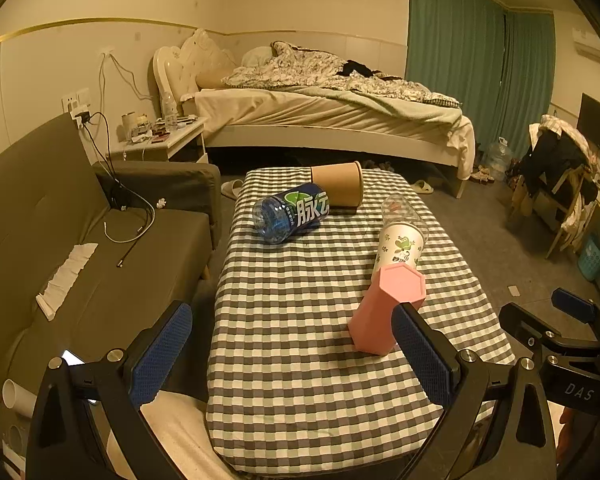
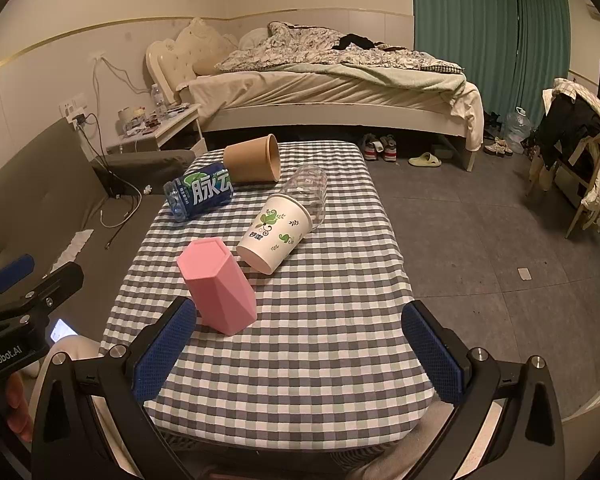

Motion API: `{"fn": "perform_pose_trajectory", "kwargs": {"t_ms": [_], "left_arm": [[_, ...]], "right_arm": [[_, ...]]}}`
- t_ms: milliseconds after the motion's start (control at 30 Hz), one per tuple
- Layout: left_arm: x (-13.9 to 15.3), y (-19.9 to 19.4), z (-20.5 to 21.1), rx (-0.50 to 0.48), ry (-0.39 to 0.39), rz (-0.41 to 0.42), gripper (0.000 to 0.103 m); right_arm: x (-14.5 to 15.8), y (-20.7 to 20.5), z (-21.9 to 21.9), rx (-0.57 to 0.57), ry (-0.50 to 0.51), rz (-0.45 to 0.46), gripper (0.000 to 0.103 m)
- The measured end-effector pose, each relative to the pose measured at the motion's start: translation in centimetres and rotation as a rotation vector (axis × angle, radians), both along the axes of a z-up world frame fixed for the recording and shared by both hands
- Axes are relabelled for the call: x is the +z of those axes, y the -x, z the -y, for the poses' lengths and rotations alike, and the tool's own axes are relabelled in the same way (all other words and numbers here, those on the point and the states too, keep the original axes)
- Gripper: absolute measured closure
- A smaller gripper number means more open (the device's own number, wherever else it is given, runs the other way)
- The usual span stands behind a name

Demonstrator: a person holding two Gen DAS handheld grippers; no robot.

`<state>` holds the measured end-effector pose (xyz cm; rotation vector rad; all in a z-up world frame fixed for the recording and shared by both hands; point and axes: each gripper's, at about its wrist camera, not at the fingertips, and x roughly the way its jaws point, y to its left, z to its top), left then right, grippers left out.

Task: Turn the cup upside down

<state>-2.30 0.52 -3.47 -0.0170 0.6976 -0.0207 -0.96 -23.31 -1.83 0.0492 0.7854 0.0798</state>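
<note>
A pink faceted cup (image 1: 384, 312) (image 2: 218, 286) stands on the checked table (image 1: 300, 360) (image 2: 308, 340), its closed end up. A white paper cup with green leaves (image 1: 400, 250) (image 2: 276, 234) lies on its side behind it. A clear plastic cup (image 1: 406, 208) (image 2: 310, 190) lies beside the paper cup, and a brown paper cup (image 1: 338, 188) (image 2: 252, 158) lies on its side at the far end. My left gripper (image 1: 292, 354) is open and empty above the near table edge. My right gripper (image 2: 300, 350) is open and empty, the pink cup just beyond its left finger.
A blue drink bottle (image 1: 292, 212) (image 2: 200, 194) lies on its side by the brown cup. A grey sofa (image 1: 60, 240) stands left of the table. A bed (image 2: 320, 92) is behind, a cluttered chair (image 2: 576, 140) at right, bare floor (image 2: 480, 240) right of the table.
</note>
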Motion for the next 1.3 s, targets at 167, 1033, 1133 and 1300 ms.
{"fn": "perform_pose_trajectory", "kwargs": {"t_ms": [167,1033,1133,1300], "left_arm": [[0.02,-0.01,0.02,0.001,0.0,0.0,0.0],[-0.02,-0.01,-0.04,0.001,-0.002,-0.001,0.0],[0.03,-0.03,0.02,0.001,-0.001,-0.001,0.0],[0.06,-0.04,0.01,0.001,-0.001,-0.001,0.0]], "right_arm": [[-0.09,-0.03,-0.06,0.0,0.002,-0.001,0.0],[-0.58,-0.15,-0.5,0.005,0.004,-0.009,0.0],[-0.63,-0.25,-0.65,0.006,0.005,-0.008,0.0],[-0.75,-0.26,-0.71,0.007,0.006,-0.01,0.0]]}}
